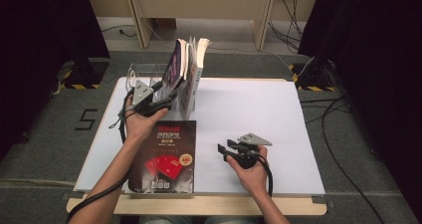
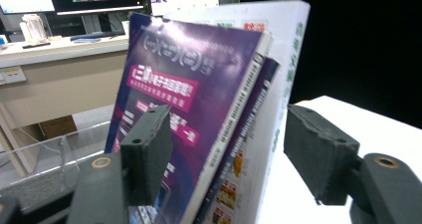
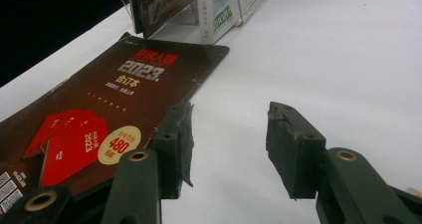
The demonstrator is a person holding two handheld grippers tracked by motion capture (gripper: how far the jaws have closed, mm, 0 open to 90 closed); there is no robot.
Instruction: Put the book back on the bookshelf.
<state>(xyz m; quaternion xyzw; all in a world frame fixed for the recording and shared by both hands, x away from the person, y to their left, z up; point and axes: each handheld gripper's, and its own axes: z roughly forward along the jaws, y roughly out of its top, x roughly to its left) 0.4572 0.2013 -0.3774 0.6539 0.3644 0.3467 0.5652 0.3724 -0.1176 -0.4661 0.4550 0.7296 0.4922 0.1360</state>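
Your left gripper [image 2: 226, 157] straddles the purple book [image 2: 191, 109] with jaws spread, unclamped, steadying the leaning stack; your right gripper [image 1: 230, 149] idles open on the desk [image 1: 259, 109].

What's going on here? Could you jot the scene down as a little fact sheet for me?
Setting: white table
Upright books: purple book leaning against a white book, in a clear stand
Flat book: dark book marked 2023, lying on the table's left half
Left gripper: jaws open, set around the upright books' edges, not clamped
Right gripper: jaws open, holding nothing, just right of the dark book
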